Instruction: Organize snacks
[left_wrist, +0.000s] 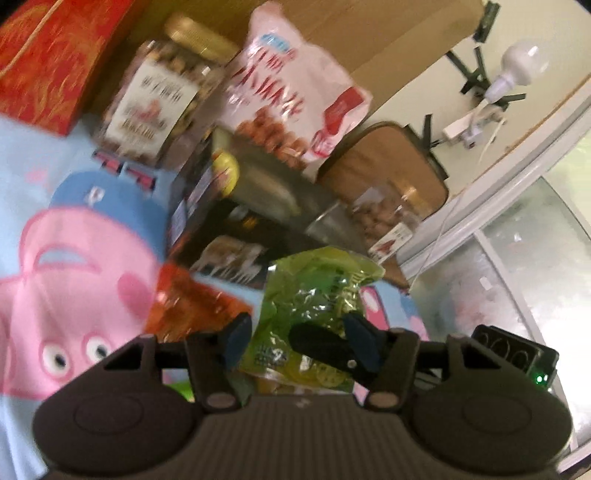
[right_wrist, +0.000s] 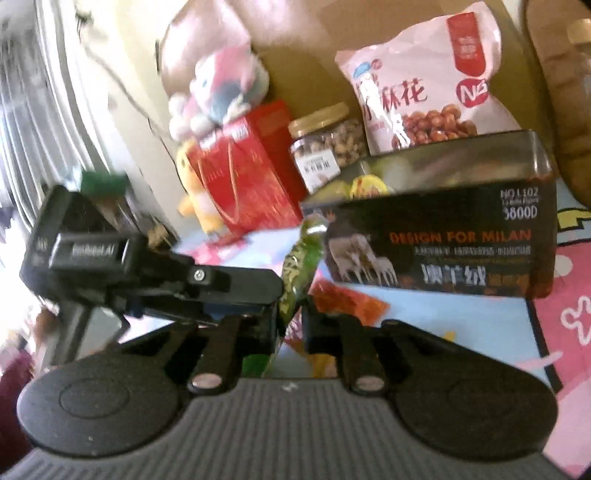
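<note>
A green snack packet (left_wrist: 314, 306) stands upright between the fingers of my left gripper (left_wrist: 295, 339), whose jaws stand well apart around it. In the right wrist view my right gripper (right_wrist: 291, 314) is shut on the same green packet (right_wrist: 299, 266), seen edge-on. The other gripper's black body (right_wrist: 147, 277) crosses just left of it. A dark open box (right_wrist: 439, 240) printed "DESIGN FOR MILAN" stands right behind the packet, and it also shows in the left wrist view (left_wrist: 229, 229). An orange packet (left_wrist: 184, 299) lies on the cloth, and it also shows in the right wrist view (right_wrist: 347, 299).
A pink bag of nuts (right_wrist: 424, 81), a nut jar (right_wrist: 325, 144) and a red gift box (right_wrist: 243, 166) stand behind the dark box. A plush toy (right_wrist: 221, 88) sits on the red box. A cartoon pig cloth (left_wrist: 74, 266) covers the surface. A window (left_wrist: 517, 280) lies at the right.
</note>
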